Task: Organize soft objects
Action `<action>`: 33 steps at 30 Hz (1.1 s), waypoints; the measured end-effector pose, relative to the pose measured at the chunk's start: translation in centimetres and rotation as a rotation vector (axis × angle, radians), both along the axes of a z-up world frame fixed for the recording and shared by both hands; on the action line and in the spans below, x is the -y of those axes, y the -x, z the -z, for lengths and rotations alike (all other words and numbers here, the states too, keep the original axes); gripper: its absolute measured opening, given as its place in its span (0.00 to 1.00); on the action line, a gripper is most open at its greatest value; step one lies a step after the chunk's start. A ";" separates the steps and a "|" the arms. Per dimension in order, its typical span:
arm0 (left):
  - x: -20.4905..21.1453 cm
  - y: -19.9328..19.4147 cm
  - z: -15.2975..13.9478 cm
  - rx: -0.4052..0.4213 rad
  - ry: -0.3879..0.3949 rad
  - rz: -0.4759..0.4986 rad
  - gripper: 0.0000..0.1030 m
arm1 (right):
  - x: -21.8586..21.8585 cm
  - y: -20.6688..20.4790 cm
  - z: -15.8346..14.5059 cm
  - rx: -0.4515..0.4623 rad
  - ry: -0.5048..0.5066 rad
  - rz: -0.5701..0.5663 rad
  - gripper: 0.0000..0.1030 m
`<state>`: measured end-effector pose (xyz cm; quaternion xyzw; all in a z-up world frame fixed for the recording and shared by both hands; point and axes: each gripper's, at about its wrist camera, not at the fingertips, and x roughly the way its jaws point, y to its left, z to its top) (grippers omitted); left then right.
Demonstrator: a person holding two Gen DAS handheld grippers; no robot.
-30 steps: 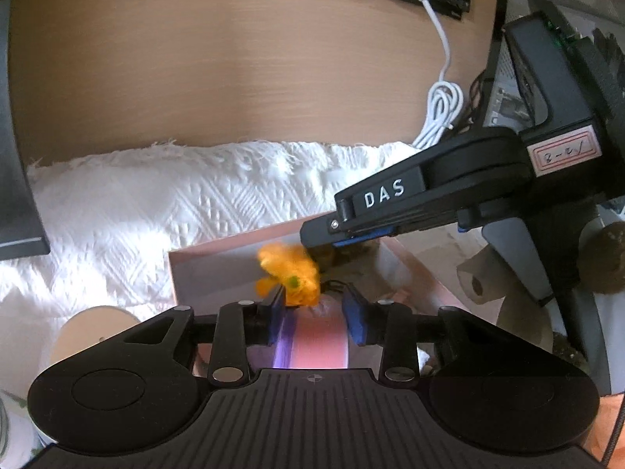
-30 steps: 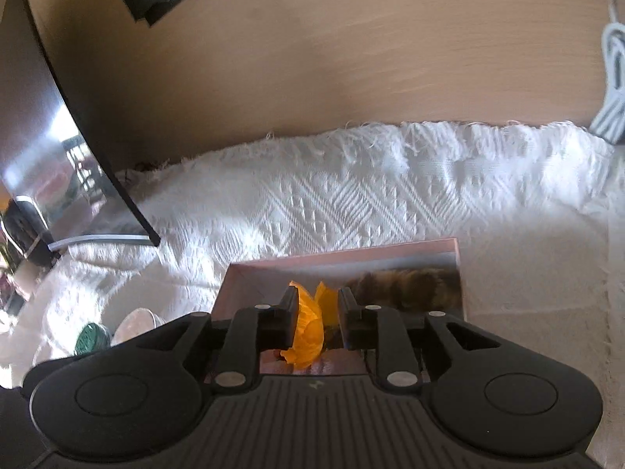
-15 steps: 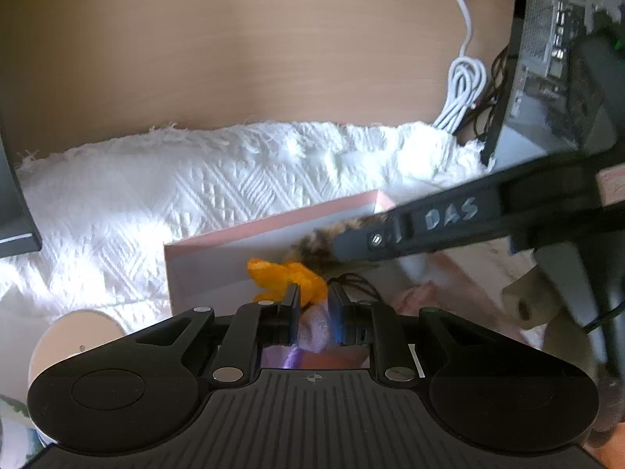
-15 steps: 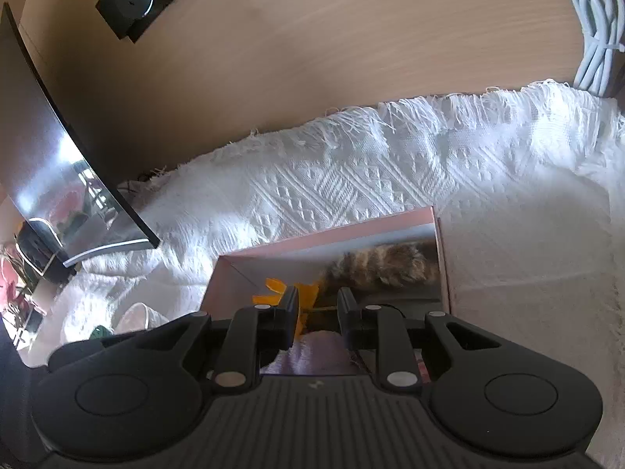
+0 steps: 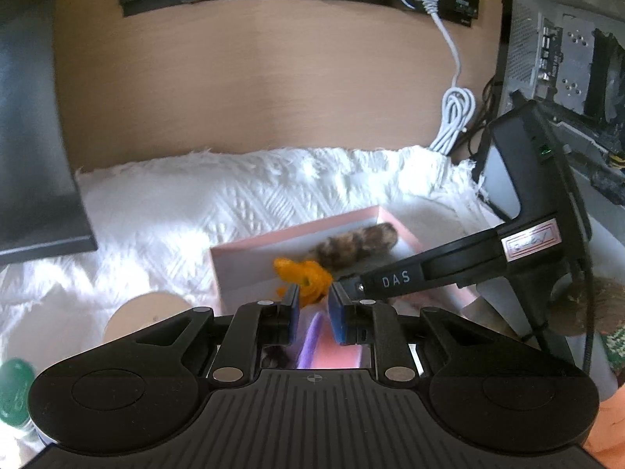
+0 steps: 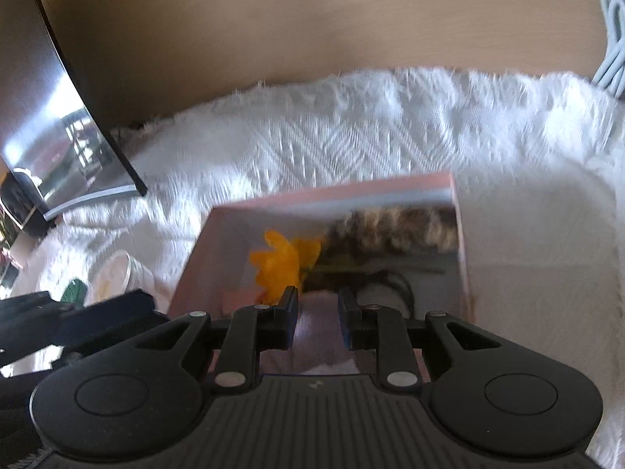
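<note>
A pink box (image 5: 297,240) (image 6: 332,193) sits on the white cloth. Inside lie an orange fabric flower (image 5: 302,273) (image 6: 281,262), a brown mottled furry scrunchie (image 5: 355,244) (image 6: 394,226) along the far wall, and pale pink and purple soft things near the front. My left gripper (image 5: 314,305) hovers over the box's front, its jaws a little apart with nothing between them. My right gripper (image 6: 317,305) is above the box, jaws apart and empty. The right gripper's body (image 5: 449,269) crosses the left wrist view.
A white textured cloth (image 5: 187,211) covers the desk. A paper cup (image 5: 144,312) (image 6: 117,273) and a green-lidded item (image 5: 13,383) stand left of the box. A monitor (image 5: 31,117) is at left, a computer case (image 5: 566,58) and white cable (image 5: 455,117) at right.
The right gripper let go of the orange flower, which now lies in the box, and drew back. The left gripper pulled back and up, jaws slightly wider than half a second ago.
</note>
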<state>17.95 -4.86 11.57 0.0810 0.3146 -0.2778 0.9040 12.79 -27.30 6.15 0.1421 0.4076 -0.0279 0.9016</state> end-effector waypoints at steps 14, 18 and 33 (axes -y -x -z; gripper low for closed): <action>-1.8 -0.5 1.1 0.010 0.033 -0.088 0.23 | -1.7 2.2 -3.1 0.112 0.053 -0.039 0.35; -1.2 -0.4 1.3 0.016 0.026 -0.075 0.23 | -1.6 2.3 -3.4 0.120 0.058 -0.036 0.35; 3.6 -1.0 3.8 -0.024 0.005 0.010 0.24 | 0.1 2.9 -4.8 0.164 0.084 0.025 0.35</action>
